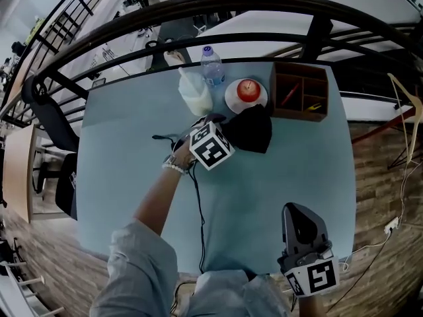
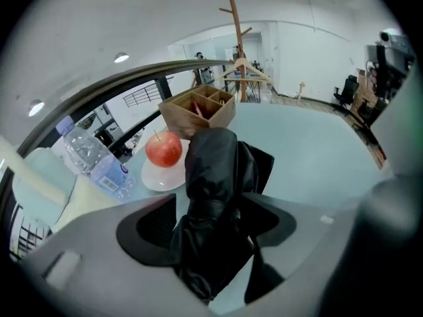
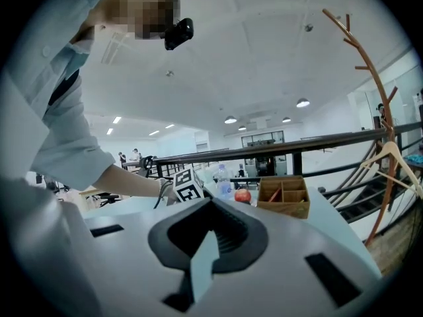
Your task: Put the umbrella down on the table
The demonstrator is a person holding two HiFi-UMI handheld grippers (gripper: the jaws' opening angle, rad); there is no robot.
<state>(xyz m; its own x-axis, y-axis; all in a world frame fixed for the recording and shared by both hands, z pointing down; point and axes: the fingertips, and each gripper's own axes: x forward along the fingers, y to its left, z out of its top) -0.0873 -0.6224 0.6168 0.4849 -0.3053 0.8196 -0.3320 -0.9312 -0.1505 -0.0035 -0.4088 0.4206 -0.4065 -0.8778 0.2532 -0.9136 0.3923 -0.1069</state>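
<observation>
The black folded umbrella point(image 1: 250, 129) lies on the pale blue table point(image 1: 132, 150), just in front of the plate. My left gripper point(image 1: 219, 120) is at the umbrella's left end, pointing steeply down. In the left gripper view the umbrella point(image 2: 215, 177) runs up between the two dark pads point(image 2: 142, 230), and the jaws stand wide apart around its crumpled near end; I see no squeeze on the fabric. My right gripper point(image 1: 303, 224) hovers at the table's near right edge, away from the umbrella. In its own view the right gripper point(image 3: 206, 243) holds nothing, with only a thin sliver of table showing between the pads.
Behind the umbrella are a red apple point(image 1: 248, 90) on a white plate point(image 1: 232, 100), a water bottle point(image 1: 211, 65), a white container point(image 1: 195, 95) and a wooden organizer point(image 1: 301, 91). A black cable point(image 1: 198, 203) trails toward me. A dark railing point(image 1: 218, 8) curves round the far edge.
</observation>
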